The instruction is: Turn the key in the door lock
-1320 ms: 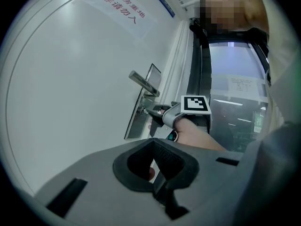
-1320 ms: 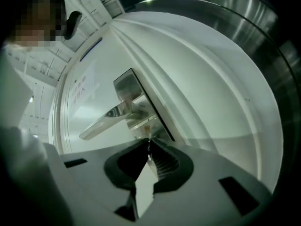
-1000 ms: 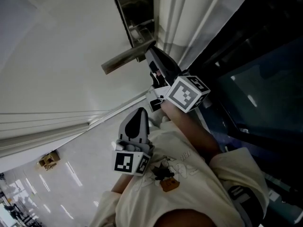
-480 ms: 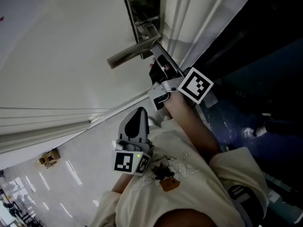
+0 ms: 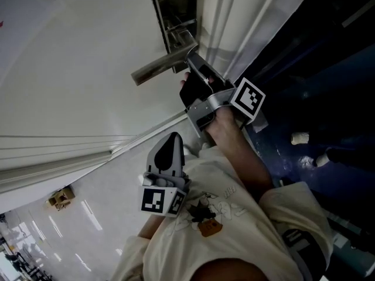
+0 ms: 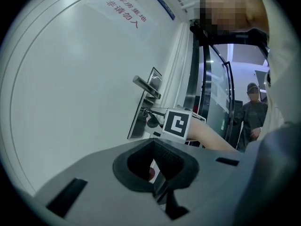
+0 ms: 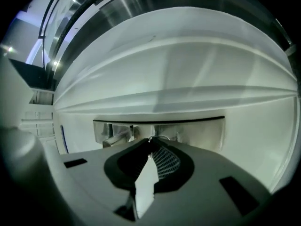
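Note:
The white door carries a metal lock plate (image 5: 170,10) with a lever handle (image 5: 157,70) sticking out to the left. My right gripper (image 5: 192,63) reaches up to the plate just under the handle. In the right gripper view its jaws are shut on the key (image 7: 152,140), whose wire ring shows at the tips against the lock plate (image 7: 202,132); the keyhole is hidden. My left gripper (image 5: 171,142) hangs back near the person's chest, shut and holding nothing. The left gripper view shows the right gripper (image 6: 151,119) at the lock from the side.
A white door frame (image 5: 234,22) runs beside the lock, with dark glass (image 5: 316,69) beyond it. A person in dark clothes (image 6: 253,119) stands behind the glass door. Red print (image 6: 126,12) marks the door leaf. A small cardboard object (image 5: 60,198) lies on the shiny floor.
My right gripper has rolled about its own axis at the lock, so its marker cube now faces sideways. It sits slightly higher and closer to the plate. The left gripper has stayed put.

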Motion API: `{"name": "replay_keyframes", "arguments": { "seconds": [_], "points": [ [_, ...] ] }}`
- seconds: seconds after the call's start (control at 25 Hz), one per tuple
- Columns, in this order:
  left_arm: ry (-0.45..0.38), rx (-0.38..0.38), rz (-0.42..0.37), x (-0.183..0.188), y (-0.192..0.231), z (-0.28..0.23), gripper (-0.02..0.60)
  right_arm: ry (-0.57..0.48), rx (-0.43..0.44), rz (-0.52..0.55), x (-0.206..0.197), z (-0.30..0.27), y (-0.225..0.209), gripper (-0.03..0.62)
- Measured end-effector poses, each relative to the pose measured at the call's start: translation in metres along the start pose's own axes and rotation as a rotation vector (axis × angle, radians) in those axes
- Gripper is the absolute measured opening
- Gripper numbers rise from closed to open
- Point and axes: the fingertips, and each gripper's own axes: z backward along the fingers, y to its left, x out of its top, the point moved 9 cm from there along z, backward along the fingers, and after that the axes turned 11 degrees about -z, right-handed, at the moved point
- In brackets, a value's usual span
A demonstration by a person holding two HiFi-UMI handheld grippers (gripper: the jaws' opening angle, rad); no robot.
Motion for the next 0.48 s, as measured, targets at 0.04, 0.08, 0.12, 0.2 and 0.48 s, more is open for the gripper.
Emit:
{"name": "replay_keyframes", "arguments": {
  "seconds": [0.04, 0.08, 0.12, 0.2, 0.48],
  "points": [
    [0.000, -0.001, 0.000, 0.0000, -0.0004, -0.0004, 0.005, 0.000, 0.004, -0.027, -0.0002, 0.0000, -0.0007, 0.026],
    [0.000, -0.002, 0.000, 0.0001, -0.0008, -0.0009, 0.005, 0.001, 0.008, -0.056, -0.0002, 0.0001, -0.0014, 0.026],
    [0.000, -0.003, 0.000, 0.0003, -0.0013, -0.0014, 0.005, 0.001, 0.012, -0.083, -0.0002, 0.0002, -0.0021, 0.026],
    [-0.001, -0.006, 0.001, 0.0006, -0.0020, -0.0027, 0.005, 0.003, 0.018, -0.122, -0.0002, 0.0001, -0.0032, 0.026],
    [0.003, -0.004, 0.003, -0.0002, -0.0037, -0.0069, 0.005, 0.006, 0.057, -0.117, 0.0025, -0.0004, -0.0032, 0.043]
  ]
}}
